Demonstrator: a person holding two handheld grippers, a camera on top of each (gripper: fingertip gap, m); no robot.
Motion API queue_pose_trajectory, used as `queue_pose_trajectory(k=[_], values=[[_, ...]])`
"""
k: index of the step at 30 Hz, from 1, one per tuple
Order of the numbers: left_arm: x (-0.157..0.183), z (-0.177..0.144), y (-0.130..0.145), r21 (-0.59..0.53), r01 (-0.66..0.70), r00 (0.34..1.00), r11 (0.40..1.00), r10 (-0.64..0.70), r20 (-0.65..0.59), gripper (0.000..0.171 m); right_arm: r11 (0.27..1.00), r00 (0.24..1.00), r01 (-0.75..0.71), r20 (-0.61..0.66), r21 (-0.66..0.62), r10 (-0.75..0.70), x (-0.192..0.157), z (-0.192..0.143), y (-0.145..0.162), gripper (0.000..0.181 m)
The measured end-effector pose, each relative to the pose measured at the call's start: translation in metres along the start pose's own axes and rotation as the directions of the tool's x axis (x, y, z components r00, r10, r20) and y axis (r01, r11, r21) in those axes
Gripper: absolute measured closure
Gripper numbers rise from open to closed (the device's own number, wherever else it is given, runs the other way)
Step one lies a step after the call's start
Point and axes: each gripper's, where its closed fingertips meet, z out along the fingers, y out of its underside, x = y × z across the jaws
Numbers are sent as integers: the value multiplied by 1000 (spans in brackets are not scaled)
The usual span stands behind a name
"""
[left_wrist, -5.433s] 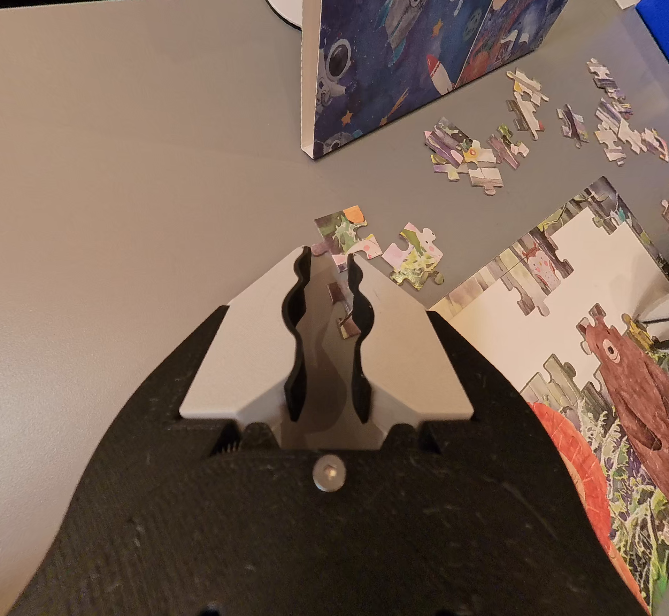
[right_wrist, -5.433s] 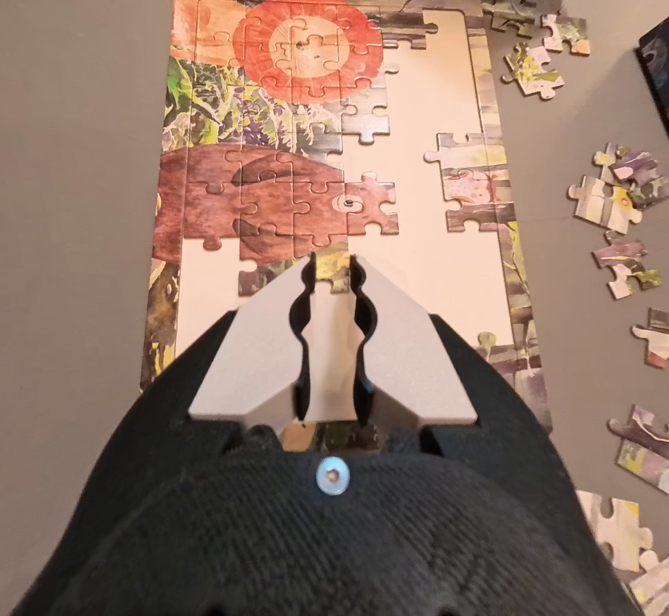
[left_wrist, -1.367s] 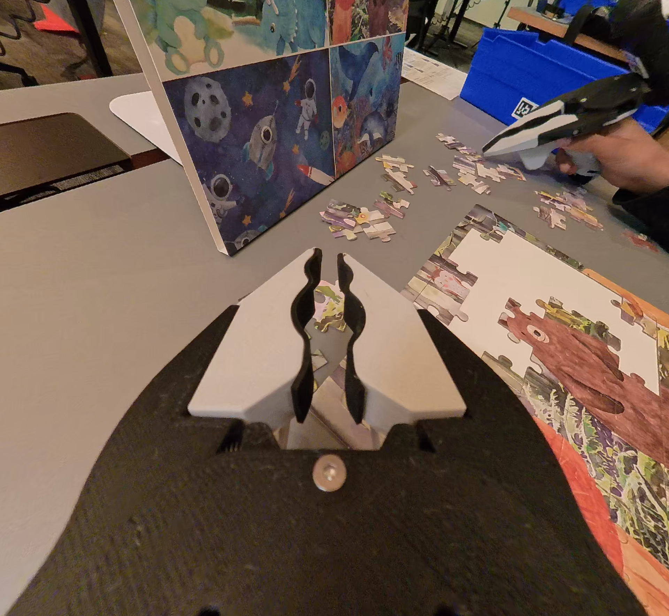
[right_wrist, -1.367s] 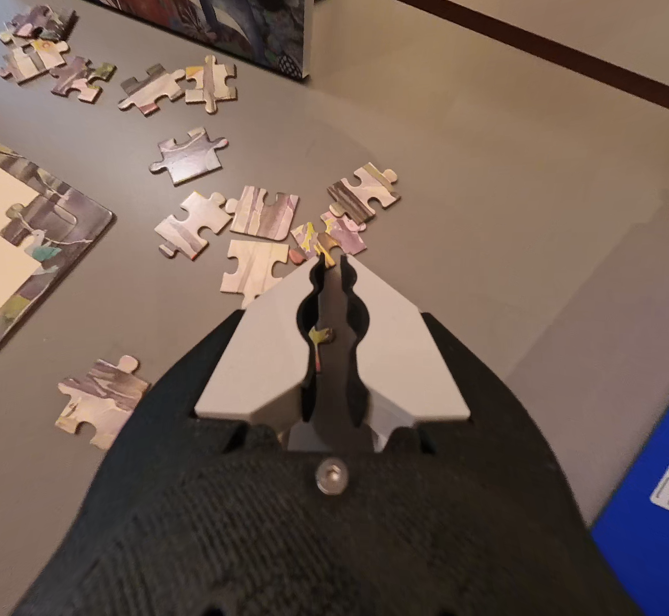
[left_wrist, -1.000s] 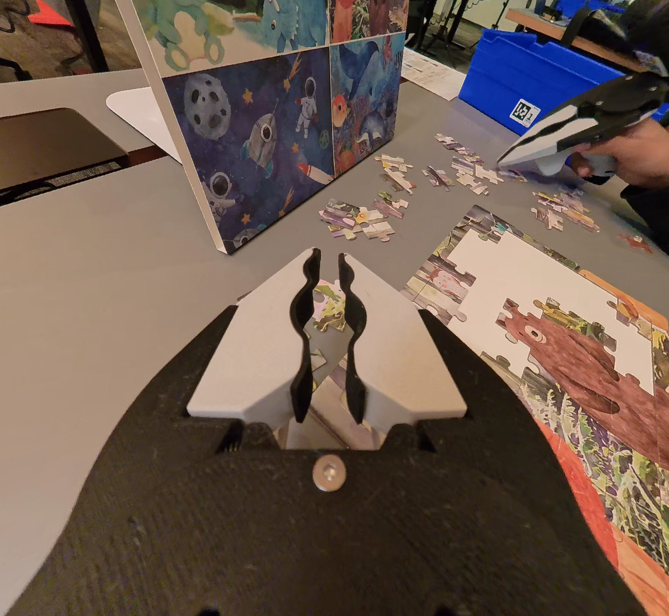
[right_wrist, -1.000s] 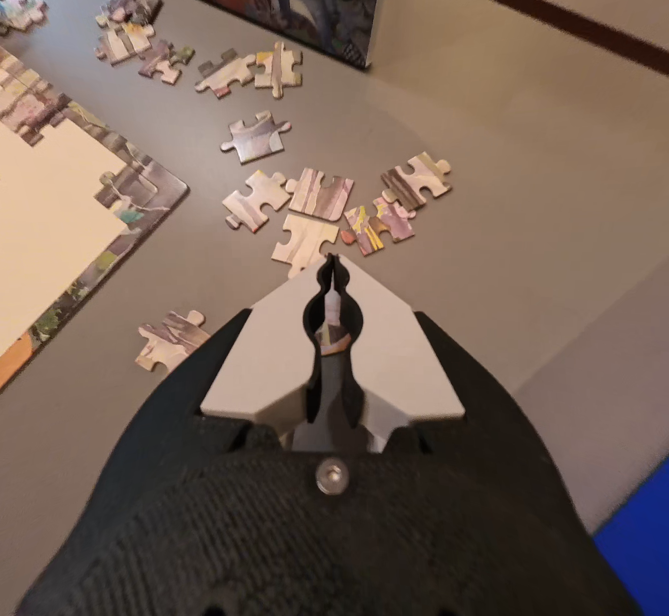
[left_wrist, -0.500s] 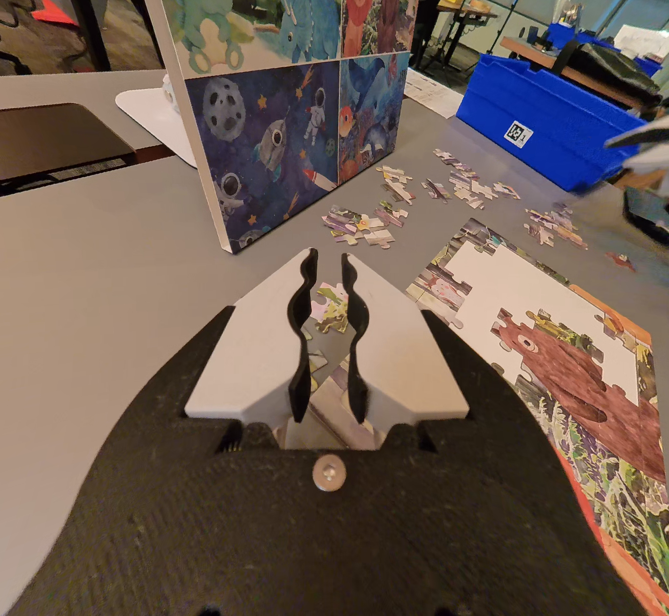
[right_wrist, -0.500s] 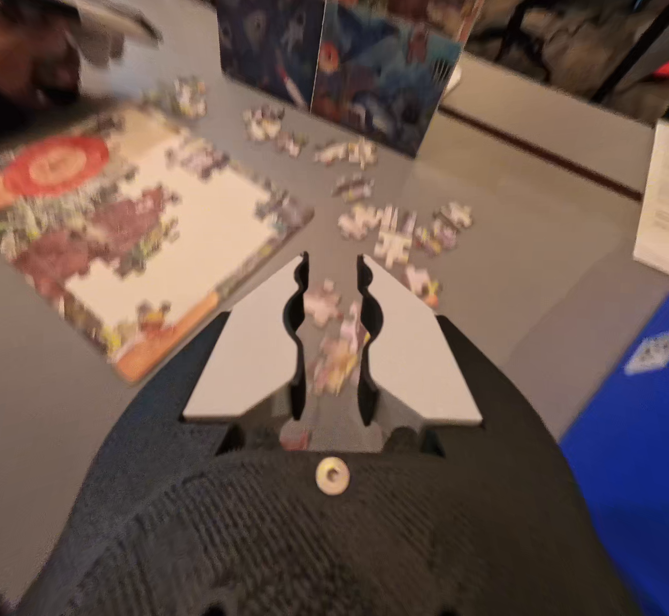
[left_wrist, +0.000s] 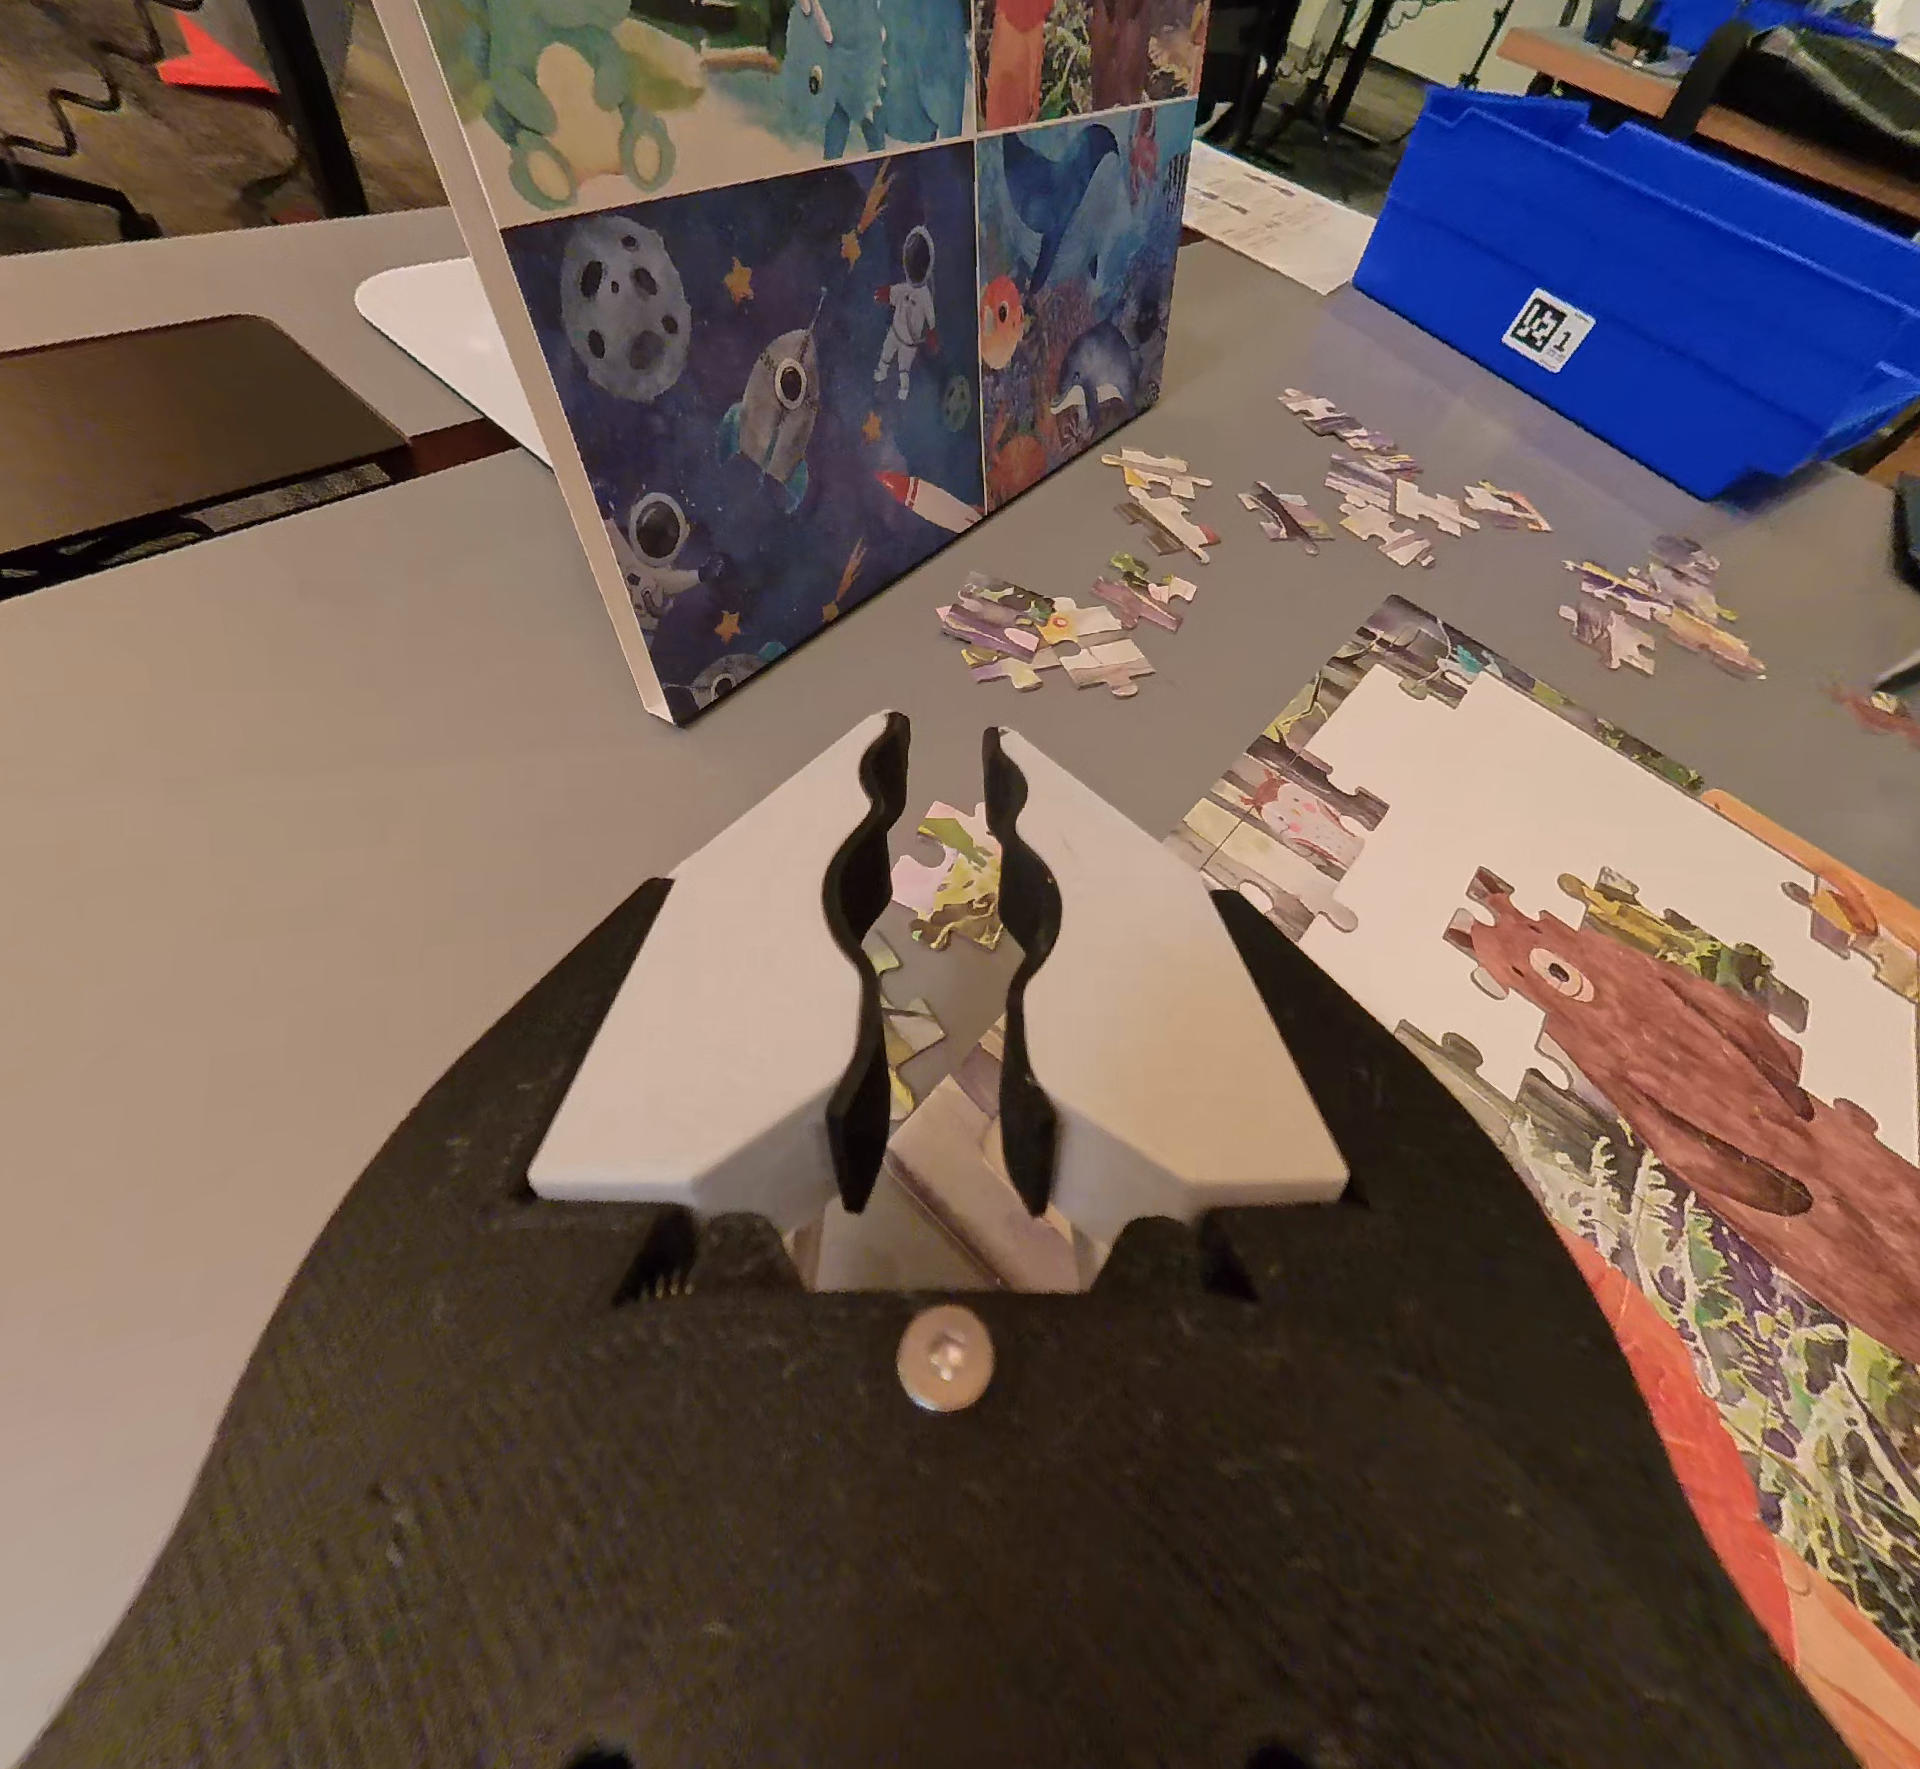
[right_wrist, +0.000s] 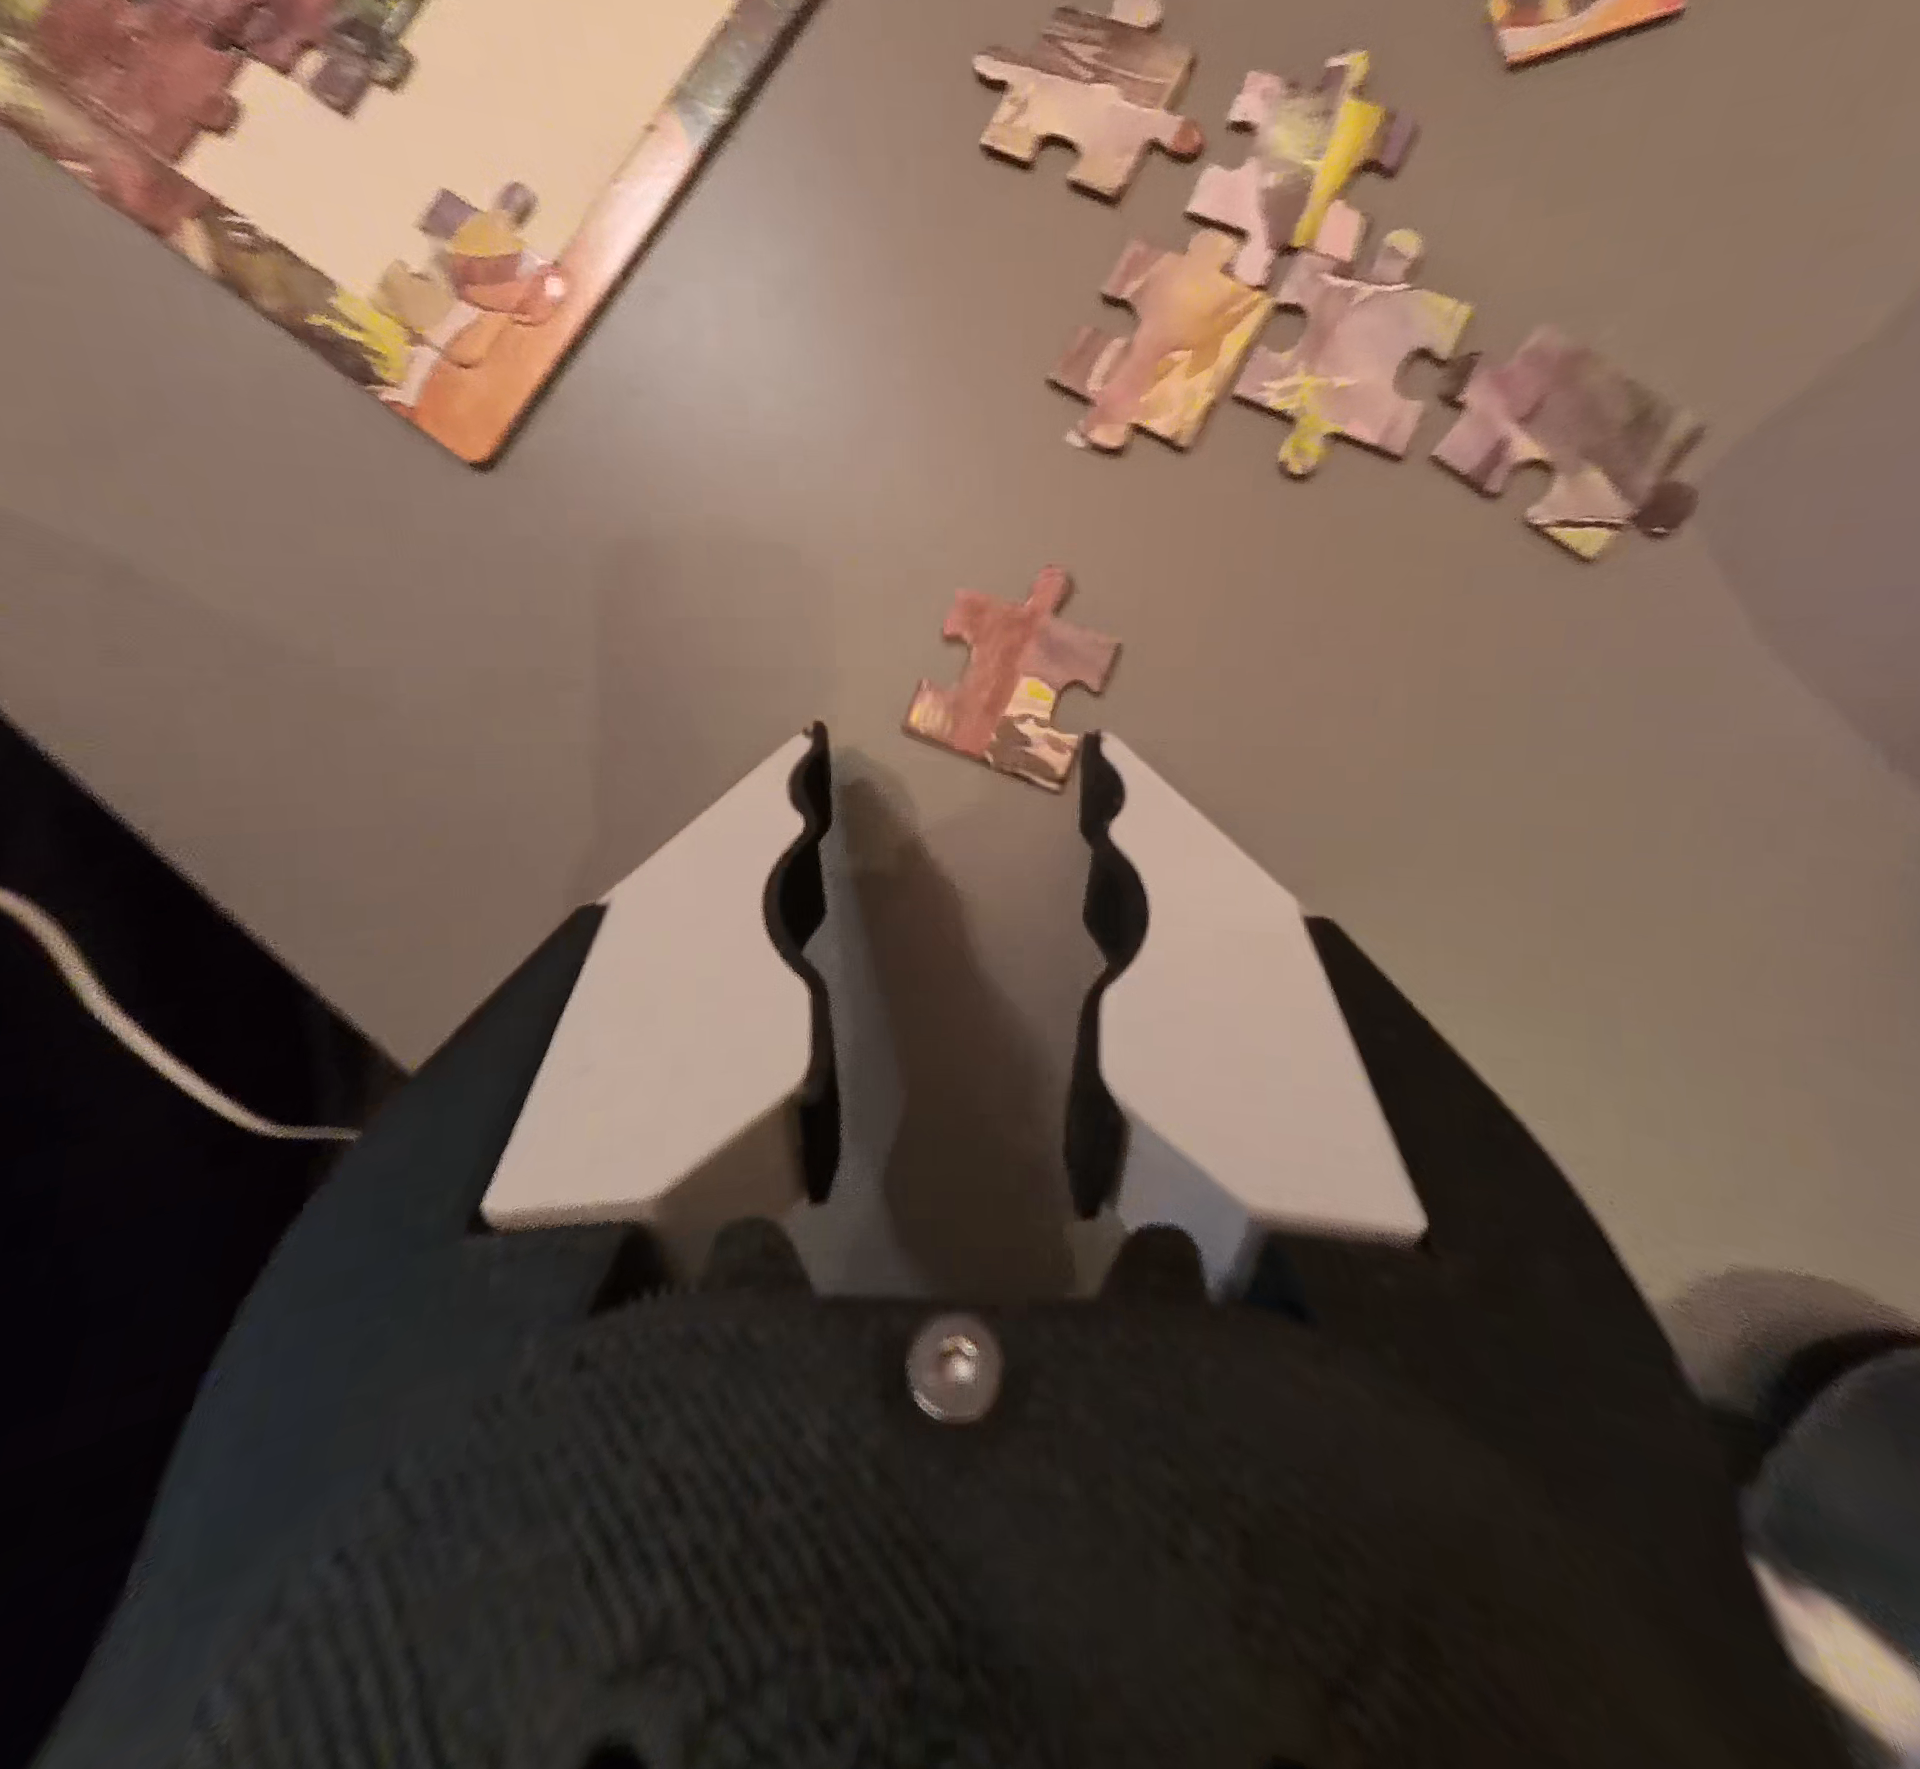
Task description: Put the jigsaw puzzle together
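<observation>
The puzzle board [left_wrist: 1538, 784] lies at the right in the left wrist view, with a brown bear [left_wrist: 1662, 1044] partly assembled and a white gap above it. My left gripper [left_wrist: 945, 730] hovers over the grey table left of the board, slightly open and empty, with a green and pink loose piece [left_wrist: 956, 878] showing between its fingers. My right gripper [right_wrist: 951, 737] is open and empty, pointing down at the table. A brown and purple piece [right_wrist: 1013, 680] lies flat just ahead of its fingertips. The board's corner [right_wrist: 665, 109] is at the upper left of the right wrist view.
A tall picture box [left_wrist: 831, 265] stands behind the left gripper. A blue bin [left_wrist: 1662, 265] sits at the back right. Loose pieces lie in clusters [left_wrist: 1049, 628], [left_wrist: 1382, 493], [right_wrist: 1299, 296]. The table's front edge and a white cable [right_wrist: 104, 992] are at the lower left. From the left gripper's tips to the brown bear [left_wrist: 1662, 1044] is close to 20 cm.
My right gripper was shut on something small a second ago, then opened wide and swung down over the brown piece. It has left the left wrist view. My left gripper opened slightly.
</observation>
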Motion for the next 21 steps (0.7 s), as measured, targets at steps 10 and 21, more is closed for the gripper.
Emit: queue_pose_trajectory(k=[10, 21], values=[[2, 1, 2, -16, -27, 1000, 1000, 27, 9, 160, 997, 994, 72, 80, 41, -75, -28, 2, -10, 144], [4, 2, 3, -24, -34, 999, 999, 34, 4, 160, 980, 980, 201, -4, 11, -201, -20, 21, -18, 151]])
